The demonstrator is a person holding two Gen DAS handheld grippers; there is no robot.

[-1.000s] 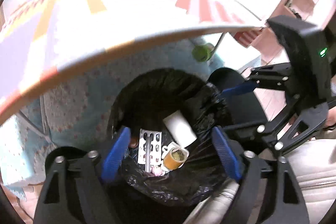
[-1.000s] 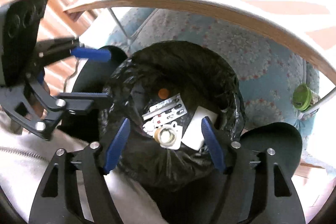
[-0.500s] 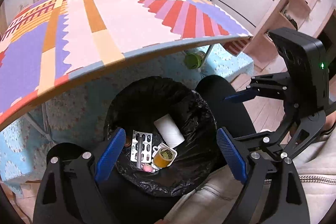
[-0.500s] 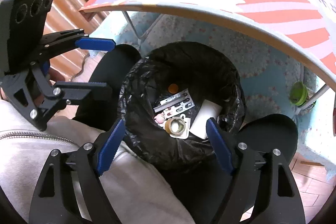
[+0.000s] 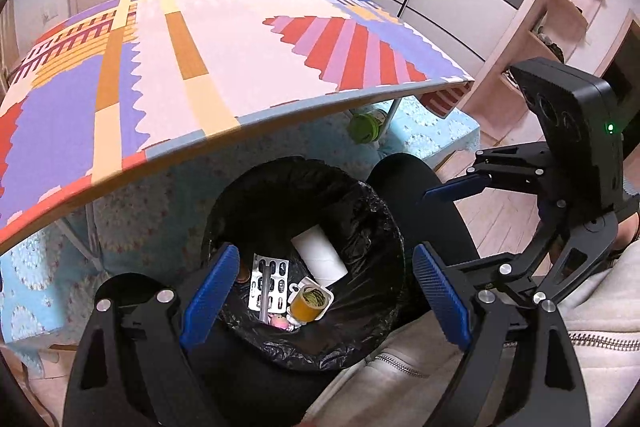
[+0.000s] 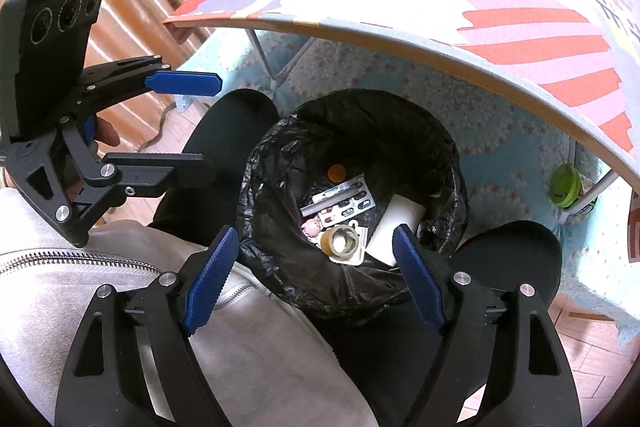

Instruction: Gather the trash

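A person is sitting by a low table with a bright striped mat on top [image 5: 248, 39], and a round bin lined with a black plastic bag [image 5: 360, 211] is standing between the person's dark-trousered knees [image 6: 224, 155], likely so dropping things in is easy.

The left gripper [image 5: 324, 297] is hanging above the bin, pointing down into it. Its blue jaws are standing wide apart and are holding nothing. The right gripper [image 6: 316, 275] is hanging over the bin too. Its jaws have just been opening wider, and nothing is between them.

The trash is lying at the bottom of the bag. In the left view, a silver pill sheet [image 5: 269, 281] is sitting at about 9 o'clock from a small plastic cup with yellow stuff in it [image 5: 310, 301]. A white paper roll [image 5: 320, 255] is leaning at 12 o'clock from the cup. A tiny pink thing [image 5: 280, 321] is lying at 7 o'clock. The right view also shows a small orange round thing [image 6: 337, 171] deeper in.

No trash is showing on the table mat, so I think the collecting is nearly finished. A green round thing [image 5: 364, 129] is sitting under the table at 1 o'clock from the bin; I cannot tell if it is trash.
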